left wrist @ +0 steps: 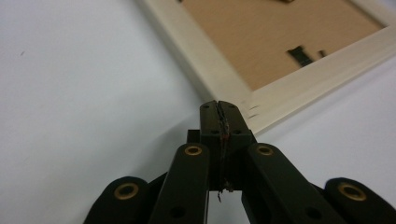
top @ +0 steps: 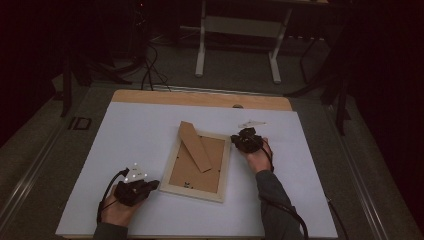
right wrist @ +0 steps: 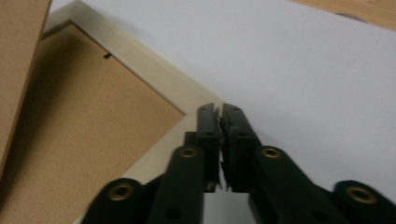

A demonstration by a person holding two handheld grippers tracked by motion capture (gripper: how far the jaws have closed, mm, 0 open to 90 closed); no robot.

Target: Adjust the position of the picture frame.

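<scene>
White tabletop (top: 135, 130) carries a frame (top: 197, 162); both gripper views (closed jaws) show opposite corners

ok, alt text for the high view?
A picture frame lies face down on a white table, its brown stand folded across the backing. The left gripper meets the frame's near left corner and the right gripper its far right corner, jaws shut.

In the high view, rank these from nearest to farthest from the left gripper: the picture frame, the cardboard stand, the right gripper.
From the left gripper:
1. Picture frame, its near-left corner at the jaw tips.
2. Cardboard stand, on the frame's back, farther up.
3. Right gripper, at the frame's far-right corner.
</scene>
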